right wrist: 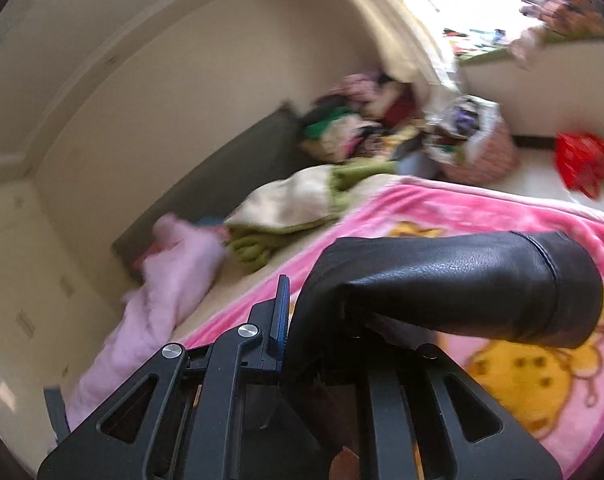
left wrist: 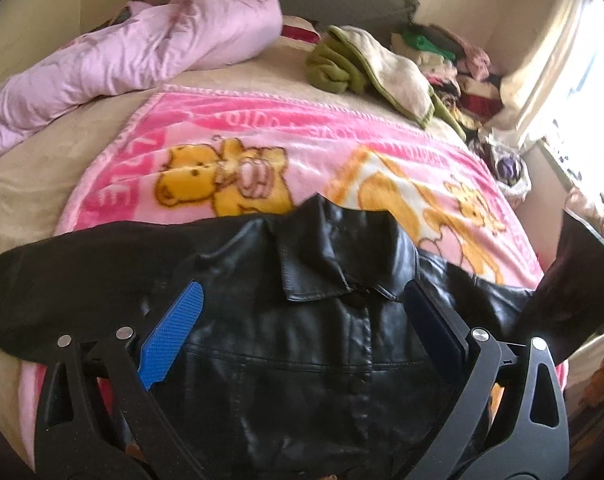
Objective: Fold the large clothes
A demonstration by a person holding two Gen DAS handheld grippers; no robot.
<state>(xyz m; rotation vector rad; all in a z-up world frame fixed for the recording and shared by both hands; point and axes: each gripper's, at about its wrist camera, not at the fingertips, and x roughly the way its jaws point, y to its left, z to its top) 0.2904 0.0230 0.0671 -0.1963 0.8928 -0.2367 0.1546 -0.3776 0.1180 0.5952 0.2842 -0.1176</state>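
A black leather jacket point(left wrist: 309, 340) lies front up on a pink bear-print blanket point(left wrist: 309, 152), collar toward the far side. My left gripper point(left wrist: 302, 320) is open above the jacket's chest, blue pads either side of the button line, holding nothing. The jacket's left sleeve point(left wrist: 62, 280) lies out to the left. My right gripper point(right wrist: 321, 308) is shut on the jacket's right sleeve point(right wrist: 461, 280) and holds it lifted above the blanket point(right wrist: 441, 212), cuff pointing right. That raised sleeve shows at the right edge of the left wrist view point(left wrist: 581, 280).
A lilac quilt point(left wrist: 134, 52) lies bunched at the bed's far left. A green and cream blanket point(left wrist: 365, 64) and a heap of clothes point(left wrist: 453, 64) lie at the far right. A basket of laundry point(right wrist: 477, 144) and a red bag point(right wrist: 581, 160) stand beside the bed.
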